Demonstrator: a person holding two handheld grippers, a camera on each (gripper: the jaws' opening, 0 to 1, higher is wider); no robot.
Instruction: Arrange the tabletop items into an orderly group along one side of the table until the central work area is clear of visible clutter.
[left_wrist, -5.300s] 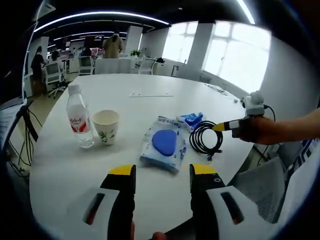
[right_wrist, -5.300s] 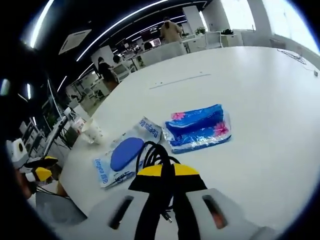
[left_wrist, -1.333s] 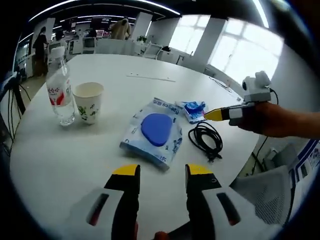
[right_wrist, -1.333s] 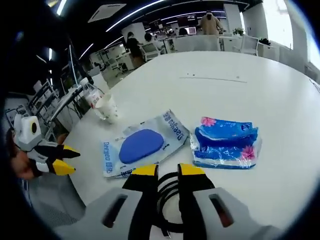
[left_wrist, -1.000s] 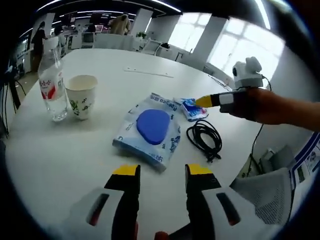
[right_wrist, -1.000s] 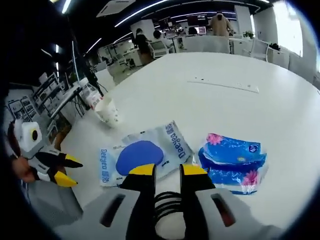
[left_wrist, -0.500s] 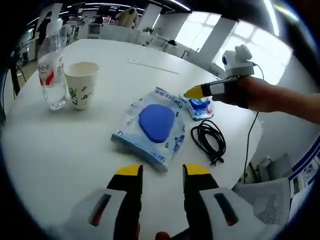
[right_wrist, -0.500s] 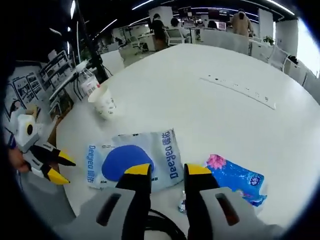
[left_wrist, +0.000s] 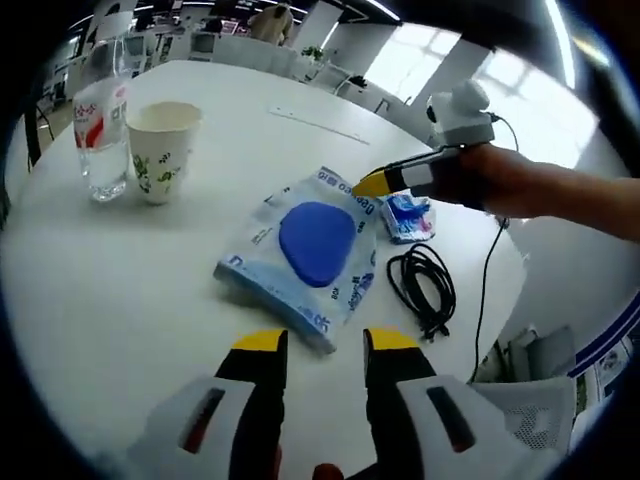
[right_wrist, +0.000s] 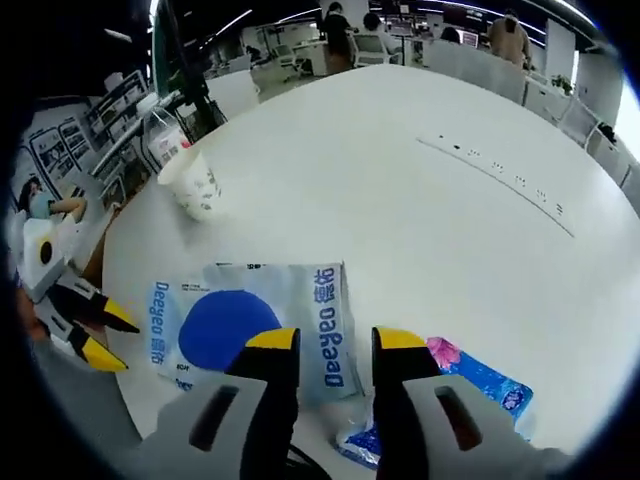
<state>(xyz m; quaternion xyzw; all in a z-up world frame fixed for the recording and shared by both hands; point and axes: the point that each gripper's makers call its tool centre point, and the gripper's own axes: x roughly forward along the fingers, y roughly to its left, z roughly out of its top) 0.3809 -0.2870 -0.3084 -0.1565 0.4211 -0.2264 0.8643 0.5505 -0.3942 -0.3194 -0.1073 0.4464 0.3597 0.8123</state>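
Blue pouch (left_wrist: 308, 255) near table (left_wrist: 120, 300) edge (tools apart).

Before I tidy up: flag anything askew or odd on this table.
Nothing is spilled or damaged. The blue pouch lies askew mid-table, and the black cable is loosely coiled near the edge. The cup and bottle stand upright.

Both hand-held grippers (left_wrist: 316, 345) (right_wrist: 334, 345) agape (empty)

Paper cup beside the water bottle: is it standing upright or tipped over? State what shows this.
Upright. The paper cup stands on its base on the white table with its open rim facing up, next to the water bottle.
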